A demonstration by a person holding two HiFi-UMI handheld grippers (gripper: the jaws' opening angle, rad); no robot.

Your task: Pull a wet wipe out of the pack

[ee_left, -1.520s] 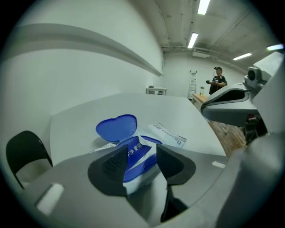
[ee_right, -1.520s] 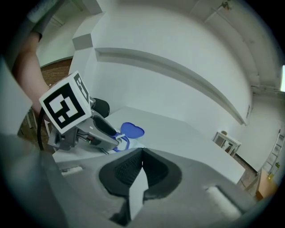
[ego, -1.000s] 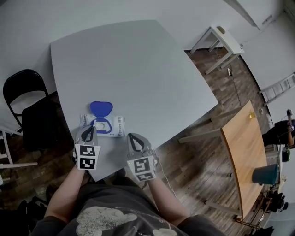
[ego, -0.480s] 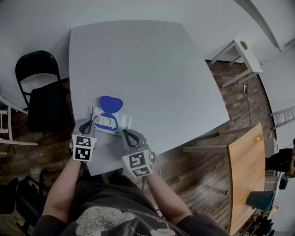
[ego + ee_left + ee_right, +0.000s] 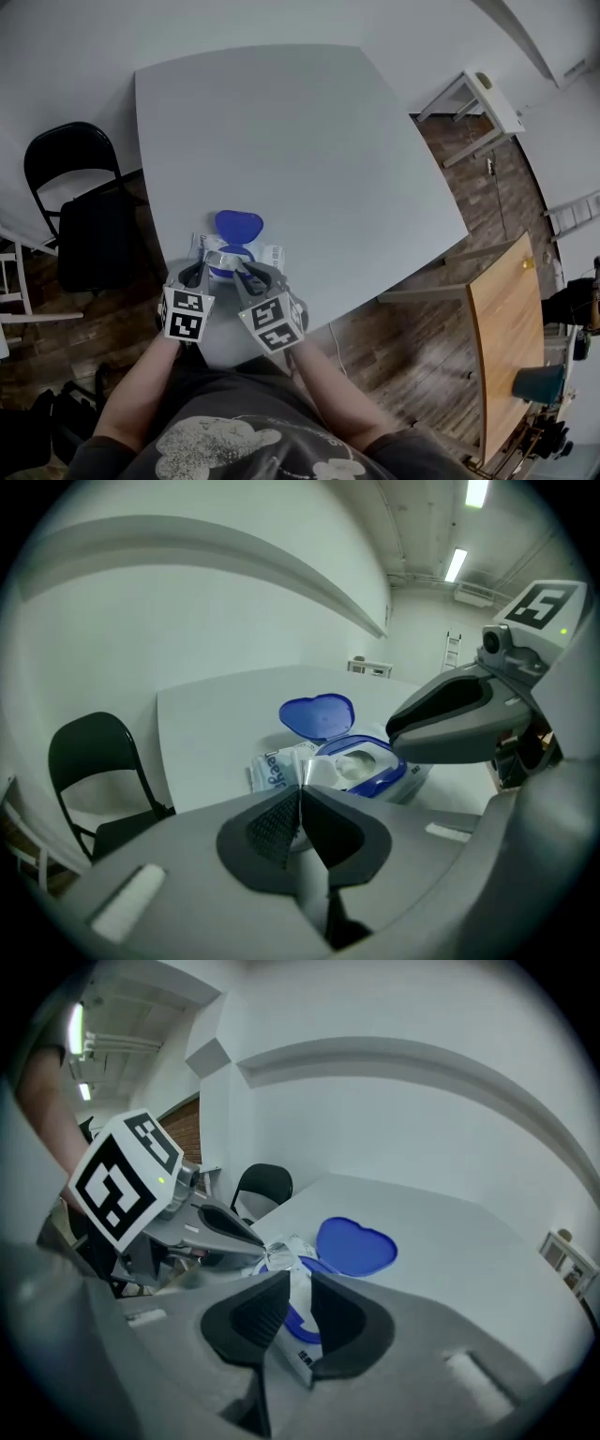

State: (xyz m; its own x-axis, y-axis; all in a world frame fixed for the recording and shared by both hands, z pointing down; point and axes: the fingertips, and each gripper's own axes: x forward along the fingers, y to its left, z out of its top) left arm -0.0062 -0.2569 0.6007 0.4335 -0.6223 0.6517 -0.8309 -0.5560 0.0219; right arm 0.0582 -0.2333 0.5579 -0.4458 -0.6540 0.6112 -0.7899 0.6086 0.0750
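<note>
Right gripper (image 5: 298, 1286) has moved in from the near edge of the surface (image 5: 309, 141) to the wipe pack (image 5: 274, 769). Its jaws have just parted and stand slightly spread. The pack's opening lies just ahead between them, and nothing is pinched. Left gripper (image 5: 300, 794) is pressed together, apparently pinching the pack's crimped end. Blue lid (image 5: 356, 1244) lies open beyond. Judgement: the pack is steadied and the wipe is not yet gripped.

The wipe pack (image 5: 273, 255) is white with a blue lid (image 5: 238, 225). The tabletop (image 5: 300, 141) is pale grey, the chair (image 5: 82, 220) black. Marker cubes (image 5: 185, 314) show black-and-white squares.
</note>
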